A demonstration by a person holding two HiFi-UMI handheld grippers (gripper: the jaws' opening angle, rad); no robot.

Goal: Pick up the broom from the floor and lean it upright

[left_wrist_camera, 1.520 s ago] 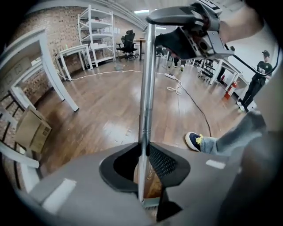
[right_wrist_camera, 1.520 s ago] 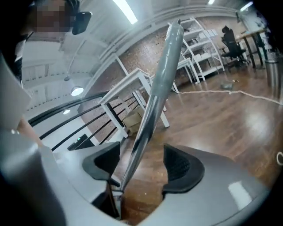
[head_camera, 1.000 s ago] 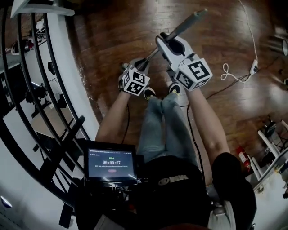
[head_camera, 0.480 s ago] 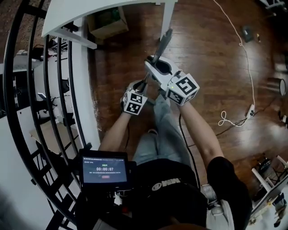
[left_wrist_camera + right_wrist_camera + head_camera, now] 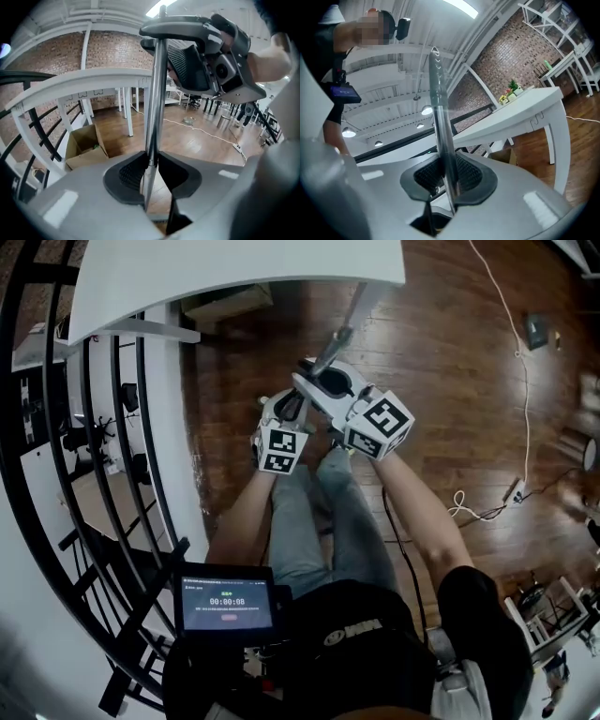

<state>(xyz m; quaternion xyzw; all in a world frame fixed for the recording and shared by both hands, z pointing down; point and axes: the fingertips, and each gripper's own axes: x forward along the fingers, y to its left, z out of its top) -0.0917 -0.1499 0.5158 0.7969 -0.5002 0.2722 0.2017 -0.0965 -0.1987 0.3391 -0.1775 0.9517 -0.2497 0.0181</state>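
Observation:
The broom shows only as its grey metal handle (image 5: 349, 319); its head is hidden in every view. In the head view the handle rises toward the white table, and both grippers are clamped on it. My left gripper (image 5: 289, 409) holds the lower part, shut on the handle (image 5: 154, 93), with its pads (image 5: 129, 173) pressed on the pole. My right gripper (image 5: 321, 379) grips just above it and appears in the left gripper view as a grey body (image 5: 206, 61) higher up the pole. In the right gripper view the handle (image 5: 439, 117) stands upright between the dark pads (image 5: 468, 176).
A white table (image 5: 234, 268) with thin legs (image 5: 127, 110) stands just ahead, with a cardboard box (image 5: 84, 145) under it. A black curved railing (image 5: 112, 456) runs along the left. A white cable (image 5: 511, 343) lies on the wood floor (image 5: 450, 399) to the right.
The person has walked toward the white table, which now fills the top of the head view. The handle stands steeper. Both grippers keep their hold on it.

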